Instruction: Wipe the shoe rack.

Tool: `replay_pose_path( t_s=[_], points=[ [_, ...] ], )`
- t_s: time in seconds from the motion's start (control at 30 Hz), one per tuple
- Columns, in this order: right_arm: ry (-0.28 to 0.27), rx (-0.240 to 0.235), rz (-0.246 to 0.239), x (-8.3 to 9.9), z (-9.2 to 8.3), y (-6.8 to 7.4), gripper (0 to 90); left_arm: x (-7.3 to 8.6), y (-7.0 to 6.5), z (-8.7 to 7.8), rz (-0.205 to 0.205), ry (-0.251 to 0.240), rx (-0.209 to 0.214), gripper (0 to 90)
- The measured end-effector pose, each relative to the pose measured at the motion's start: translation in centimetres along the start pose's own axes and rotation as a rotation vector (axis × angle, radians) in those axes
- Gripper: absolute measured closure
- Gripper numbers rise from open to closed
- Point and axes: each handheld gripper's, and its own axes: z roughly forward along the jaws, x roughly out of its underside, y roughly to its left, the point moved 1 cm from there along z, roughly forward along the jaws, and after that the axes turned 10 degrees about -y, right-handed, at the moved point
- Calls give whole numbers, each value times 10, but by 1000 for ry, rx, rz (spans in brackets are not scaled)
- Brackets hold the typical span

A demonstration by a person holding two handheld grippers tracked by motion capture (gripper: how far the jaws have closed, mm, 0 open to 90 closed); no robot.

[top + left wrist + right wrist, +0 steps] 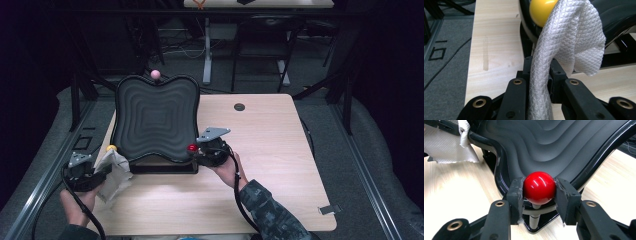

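Your left gripper (540, 72) pinches the white quilted cloth (571, 37) against the yellow ball knob (541, 10), near the pale wooden table's (280, 150) left edge. Your right gripper (539, 192) clamps the red ball knob (539, 187) at the black ridged tray's (156, 117) near corner; open tabletop lies to the right.

white wipe (564, 45) | quilted, crumpled, draped over yellow knob (541, 10) at tray's near-left corner || red knob (539, 187) | glossy ball on short stem, tray's near-right corner || black wavy tray (156, 117) | tilted on bench
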Motion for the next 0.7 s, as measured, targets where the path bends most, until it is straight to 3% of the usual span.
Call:
replay_pose_path(
  t_s=[0.23, 0.33, 0.43, 0.5, 0.53, 0.7],
  points=[
    [-13, 6, 3, 1, 1, 1, 594, 6, 0, -8, 4, 34, 27, 787],
    [-12, 22, 0, 2, 2, 3, 591, 10, -6, -12, 50, 66, 30, 785],
    [-9, 39, -19, 3, 4, 5, 592, 13, -6, -14, 68, 94, 25, 785],
    [-3, 43, -21, 3, 3, 5, 594, 14, -4, -14, 63, 102, 27, 785],
    [-7, 38, -19, 3, 4, 5, 595, 16, 0, -15, 38, 106, 24, 784],
    [-1, 41, -18, 3, 3, 1, 597, 17, 10, -16, -5, 100, 8, 786]
  ],
)
